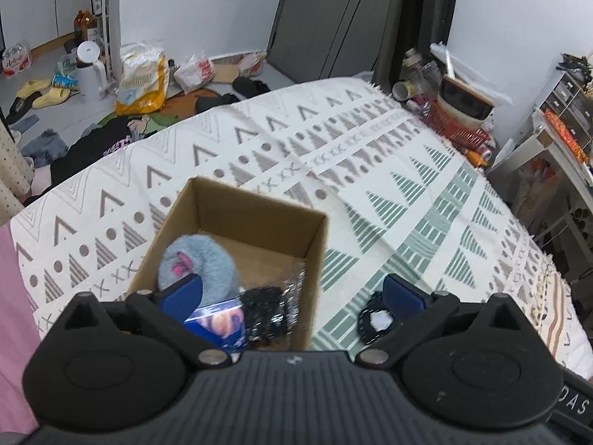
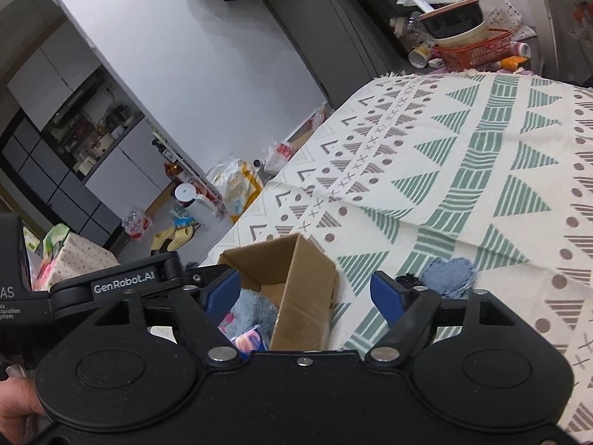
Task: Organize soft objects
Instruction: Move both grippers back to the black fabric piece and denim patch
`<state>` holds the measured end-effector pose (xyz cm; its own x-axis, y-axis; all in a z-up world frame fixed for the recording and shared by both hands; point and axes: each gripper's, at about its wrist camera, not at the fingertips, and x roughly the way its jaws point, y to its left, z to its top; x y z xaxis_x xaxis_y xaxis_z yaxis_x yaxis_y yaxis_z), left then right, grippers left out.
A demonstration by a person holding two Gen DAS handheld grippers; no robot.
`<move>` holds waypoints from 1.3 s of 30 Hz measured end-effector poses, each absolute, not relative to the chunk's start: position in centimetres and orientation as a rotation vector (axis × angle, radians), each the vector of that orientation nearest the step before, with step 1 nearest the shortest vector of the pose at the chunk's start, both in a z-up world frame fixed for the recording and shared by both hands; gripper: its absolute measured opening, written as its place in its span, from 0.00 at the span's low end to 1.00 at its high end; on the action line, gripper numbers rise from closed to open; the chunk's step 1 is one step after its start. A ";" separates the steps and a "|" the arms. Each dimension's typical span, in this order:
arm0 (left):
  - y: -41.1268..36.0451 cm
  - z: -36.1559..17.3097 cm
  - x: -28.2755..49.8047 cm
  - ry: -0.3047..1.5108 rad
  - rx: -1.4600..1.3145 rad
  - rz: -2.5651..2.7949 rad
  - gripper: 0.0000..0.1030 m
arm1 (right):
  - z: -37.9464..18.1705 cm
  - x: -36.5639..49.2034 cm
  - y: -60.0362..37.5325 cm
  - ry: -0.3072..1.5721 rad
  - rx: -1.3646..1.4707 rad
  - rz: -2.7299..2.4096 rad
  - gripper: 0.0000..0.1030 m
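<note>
Hovering over the cardboard box (image 1: 237, 218), our left gripper (image 1: 292, 296) gapes wide, empty. Our right gripper (image 2: 305, 293) is wide too. A denim patch (image 2: 450, 272) lies on the patterned cloth (image 2: 463, 170) just beside the box.

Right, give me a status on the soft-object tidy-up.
Done: a grey fluffy item, a blue packet and a black scrunchie lie in the cardboard box. In hand: nothing; left gripper and right gripper are open. Left: a black lace piece and blue denim patch on the bedspread.

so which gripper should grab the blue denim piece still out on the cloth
Right. The right gripper is open, and the denim piece lies just past its right-hand finger. The left gripper hangs over the box.
</note>
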<state>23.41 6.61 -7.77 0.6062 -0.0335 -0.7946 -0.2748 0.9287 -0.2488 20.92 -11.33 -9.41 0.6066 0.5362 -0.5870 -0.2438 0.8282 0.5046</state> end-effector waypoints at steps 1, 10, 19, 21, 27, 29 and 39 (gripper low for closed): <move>6.3 -7.6 23.5 0.913 -0.367 0.139 1.00 | -9.4 21.0 -11.8 0.799 0.404 0.461 0.76; 3.5 -6.7 23.9 0.878 -0.347 0.102 1.00 | -8.8 21.5 -15.1 0.773 0.446 0.439 0.92; 0.8 -6.8 24.8 0.899 -0.309 0.092 1.00 | -8.8 22.2 -18.5 0.761 0.494 0.398 0.94; 0.2 -6.9 25.1 0.903 -0.295 0.090 1.00 | -8.9 22.4 -19.2 0.758 0.503 0.387 0.95; -1.3 -7.6 25.9 0.927 -0.283 0.083 1.00 | -9.4 23.0 -21.0 0.768 0.529 0.354 0.95; -1.8 -7.9 26.2 0.934 -0.281 0.073 0.99 | -9.6 23.1 -21.5 0.771 0.539 0.343 0.95; -3.8 -9.6 28.1 0.952 -0.271 0.054 0.97 | -11.2 24.1 -23.5 0.803 0.608 0.299 0.95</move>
